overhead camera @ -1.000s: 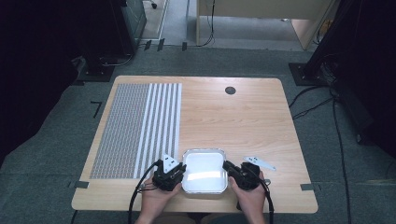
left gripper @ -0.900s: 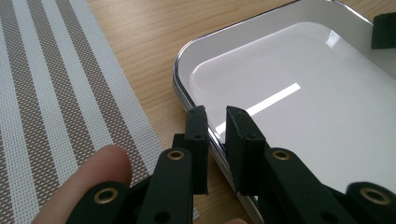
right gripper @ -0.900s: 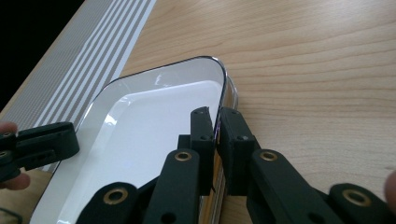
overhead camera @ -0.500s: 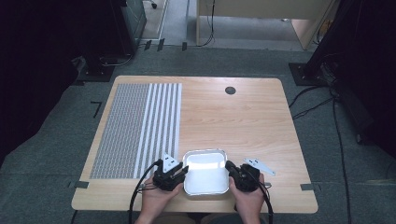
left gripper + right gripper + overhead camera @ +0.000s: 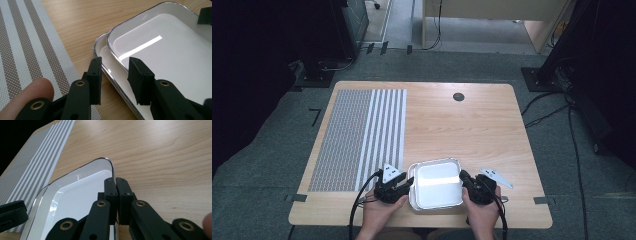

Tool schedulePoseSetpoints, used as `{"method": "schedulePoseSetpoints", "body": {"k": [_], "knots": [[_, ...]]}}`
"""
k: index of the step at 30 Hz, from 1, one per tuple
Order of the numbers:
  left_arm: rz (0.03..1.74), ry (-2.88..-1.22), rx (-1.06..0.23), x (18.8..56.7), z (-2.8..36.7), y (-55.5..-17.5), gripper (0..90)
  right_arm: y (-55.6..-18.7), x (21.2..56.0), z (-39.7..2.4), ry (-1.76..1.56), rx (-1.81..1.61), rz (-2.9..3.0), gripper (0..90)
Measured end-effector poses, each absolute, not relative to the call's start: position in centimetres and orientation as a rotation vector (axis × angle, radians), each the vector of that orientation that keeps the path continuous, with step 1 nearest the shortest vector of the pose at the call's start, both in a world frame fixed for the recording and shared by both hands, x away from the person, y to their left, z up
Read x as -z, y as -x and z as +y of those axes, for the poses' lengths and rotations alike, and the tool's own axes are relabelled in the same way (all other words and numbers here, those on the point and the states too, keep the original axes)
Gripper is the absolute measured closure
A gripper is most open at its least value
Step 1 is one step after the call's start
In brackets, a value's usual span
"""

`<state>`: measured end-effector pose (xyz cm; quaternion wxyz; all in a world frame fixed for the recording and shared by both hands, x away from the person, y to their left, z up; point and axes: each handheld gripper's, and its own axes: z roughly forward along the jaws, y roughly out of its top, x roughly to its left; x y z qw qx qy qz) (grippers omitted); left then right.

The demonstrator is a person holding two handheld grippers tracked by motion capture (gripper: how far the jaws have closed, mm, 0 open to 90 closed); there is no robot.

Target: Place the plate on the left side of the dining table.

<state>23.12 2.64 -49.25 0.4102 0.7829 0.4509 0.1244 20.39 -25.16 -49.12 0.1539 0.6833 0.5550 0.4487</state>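
Note:
Two white trays with metal rims lie stacked near the table's front edge, the upper tray [image 5: 437, 182] [image 5: 170, 50] set slightly askew on the lower tray [image 5: 107, 57]. My left gripper [image 5: 409, 182] [image 5: 115, 62] is at their left side. Its jaws have just been opening and now stand apart over the rims, with neither pad pressing. My right gripper [image 5: 463, 177] [image 5: 116, 180] is shut on the upper tray's [image 5: 80, 192] right rim, near its far corner.
A striped woven placemat [image 5: 357, 135] [image 5: 25, 50] [image 5: 37, 155] covers the table's left part. A dark round grommet [image 5: 458, 96] sits at the far middle. Bare wood stretches beyond and to the right of the trays. The table's front edge is just behind both hands.
The left gripper's jaws stand a little wider than before. The tray has settled slightly toward the front edge. Both hands have stayed in place.

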Motion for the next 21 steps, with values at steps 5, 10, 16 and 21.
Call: {"method": "schedulePoseSetpoints", "body": {"k": [5, 10, 16, 21], "knots": [[1.129, -1.997, -0.314, 49.5, 2.3, -23.0, 64.2, -20.0, 49.1, -25.2, -1.977, -1.283, 1.574, 89.4], [1.126, -2.044, -0.372, 50.0, 1.6, -22.9, 66.7, -19.5, 49.1, -25.5, -1.976, -1.285, 1.562, 89.1], [1.129, -2.061, -0.416, 50.1, 1.3, -23.0, 70.6, -19.3, 49.2, -25.7, -1.971, -1.299, 1.563, 88.5], [1.124, -2.063, -0.425, 50.2, 1.2, -23.2, 71.0, -19.3, 49.3, -26.0, -1.973, -1.319, 1.563, 86.9]]}}
